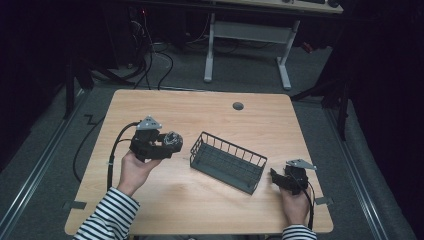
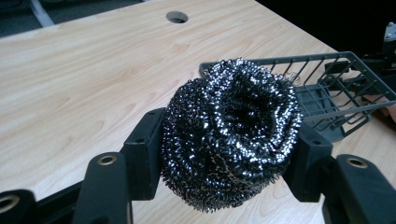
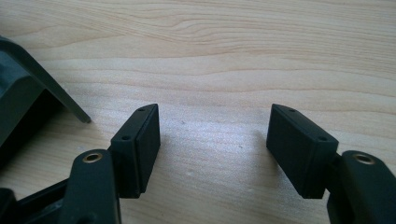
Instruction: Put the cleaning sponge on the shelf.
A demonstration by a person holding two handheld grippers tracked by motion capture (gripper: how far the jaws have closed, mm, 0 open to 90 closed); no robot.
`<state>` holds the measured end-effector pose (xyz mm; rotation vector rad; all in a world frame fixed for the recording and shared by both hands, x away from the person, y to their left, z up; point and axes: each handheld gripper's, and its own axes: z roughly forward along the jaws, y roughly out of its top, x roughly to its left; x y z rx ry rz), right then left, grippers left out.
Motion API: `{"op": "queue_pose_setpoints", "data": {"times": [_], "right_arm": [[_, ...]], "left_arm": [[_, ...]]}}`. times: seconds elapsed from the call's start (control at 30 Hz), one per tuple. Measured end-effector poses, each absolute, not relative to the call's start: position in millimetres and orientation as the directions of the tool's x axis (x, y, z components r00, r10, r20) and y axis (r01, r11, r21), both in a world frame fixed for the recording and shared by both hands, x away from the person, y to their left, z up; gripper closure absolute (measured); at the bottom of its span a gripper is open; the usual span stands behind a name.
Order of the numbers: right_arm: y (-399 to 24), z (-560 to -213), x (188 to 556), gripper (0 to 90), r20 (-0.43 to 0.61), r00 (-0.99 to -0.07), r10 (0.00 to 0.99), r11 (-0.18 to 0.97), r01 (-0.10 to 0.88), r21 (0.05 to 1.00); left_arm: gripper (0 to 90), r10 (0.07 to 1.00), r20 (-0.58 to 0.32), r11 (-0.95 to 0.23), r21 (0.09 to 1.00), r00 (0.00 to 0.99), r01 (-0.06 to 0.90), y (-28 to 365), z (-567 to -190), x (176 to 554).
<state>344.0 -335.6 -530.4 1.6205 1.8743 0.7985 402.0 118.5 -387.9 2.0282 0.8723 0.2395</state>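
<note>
Steel wool scourer [image 2: 231, 140], a dark coil of shiny wire with a hollow at its centre, sits clamped between the two black pads of the left gripper [image 2: 229, 156]; one finger [image 2: 142, 154] presses on one flank of the coil and the other on the opposite flank, so that the coil bulges above and below the pads. In the high view the same gripper [image 1: 167, 145] is held in the person's left hand [image 1: 132, 170] over the left half of the wooden table [image 1: 150, 105], with the scourer [image 1: 173, 140] at its tips, clear of the tabletop and pointing towards the wire basket [image 1: 227, 162]. Centre: the basket, dark grey with barred walls, stands askew on the table, just beyond the scourer and between the two grippers; in the left gripper view its near rim [image 2: 280, 60] shows directly behind the coil. A round cable hole [image 1: 238, 106] lies farther off, near the table's far edge. Right: the right gripper [image 1: 276, 176], held in the right hand [image 1: 295, 205], rests low at the basket's right end. In the right gripper view its jaws stand wide apart with bare wood between the fingers [image 3: 140, 144], and a corner of the basket [image 3: 28, 88] lies just beside the finger on that side, apart from it.
</note>
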Motion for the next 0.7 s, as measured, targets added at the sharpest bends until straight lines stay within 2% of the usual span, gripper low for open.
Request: {"op": "queue_pose_setpoints", "data": {"times": [0.4,0.63,0.7], "right_arm": [[-336,-530,344,35.2,-0.014,-0.138,0.99,0.105,0.675,0.73],[-338,-530,344,35.3,0.008,-0.135,0.991,0.086,0.674,0.733],[-336,-530,344,35.0,-0.016,-0.136,0.991,0.105,0.676,0.729]], "left_arm": [[40.2,0.587,-0.163,-0.409,0.786,0.793,0.464,70,-385,413],[40.1,0.566,-0.145,-0.448,0.773,0.811,0.45,42,-390,418],[39.9,0.57,-0.137,-0.459,0.765,0.81,0.452,36,-394,421]]}}
